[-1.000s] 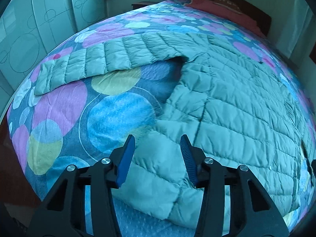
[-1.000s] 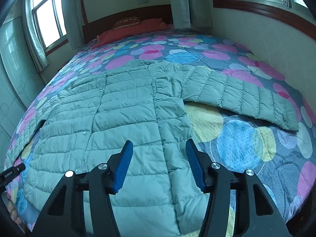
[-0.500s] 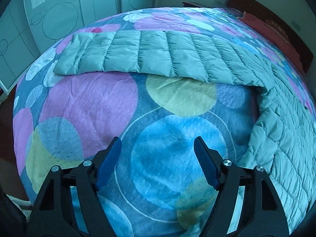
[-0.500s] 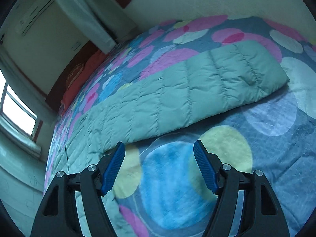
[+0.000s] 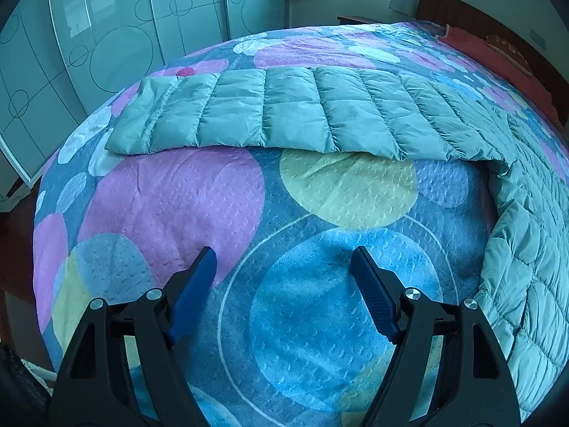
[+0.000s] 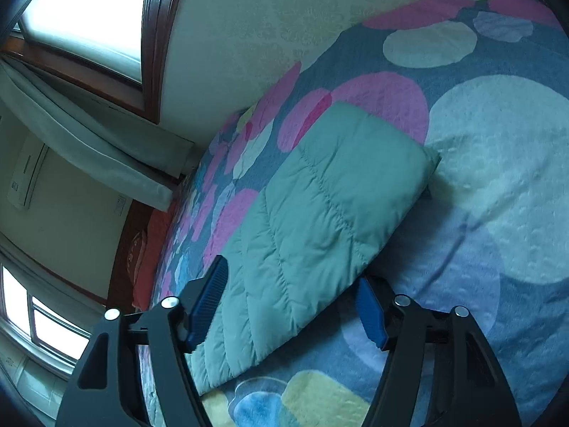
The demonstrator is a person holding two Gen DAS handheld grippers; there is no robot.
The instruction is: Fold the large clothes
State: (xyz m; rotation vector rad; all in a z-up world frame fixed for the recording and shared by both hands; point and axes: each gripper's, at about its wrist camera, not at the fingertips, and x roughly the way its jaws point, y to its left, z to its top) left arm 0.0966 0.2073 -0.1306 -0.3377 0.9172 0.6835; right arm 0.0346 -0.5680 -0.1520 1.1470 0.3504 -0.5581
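Observation:
A large light-green quilted puffer jacket lies flat on the bed. In the left wrist view its one sleeve [image 5: 284, 114] stretches leftward across the bedspread and its body [image 5: 526, 235] fills the right edge. My left gripper [image 5: 282, 274] is open and empty, over bare bedspread in front of that sleeve. In the right wrist view the other sleeve [image 6: 313, 220] lies with its cuff toward the upper right. My right gripper [image 6: 291, 281] is open, its blue pads either side of the sleeve, close above it.
The bedspread [image 5: 177, 199] has big coloured circles. Wardrobe doors [image 5: 89, 35] stand beyond the bed's left edge. A red pillow [image 5: 498, 53] and headboard are at the far right. A wall [image 6: 266, 17], window and curtain run beside the bed in the right wrist view.
Both grippers swung outward from the jacket's body toward the sleeves and opened wider. The left now faces the left sleeve; the right has closed in over the right sleeve near its cuff.

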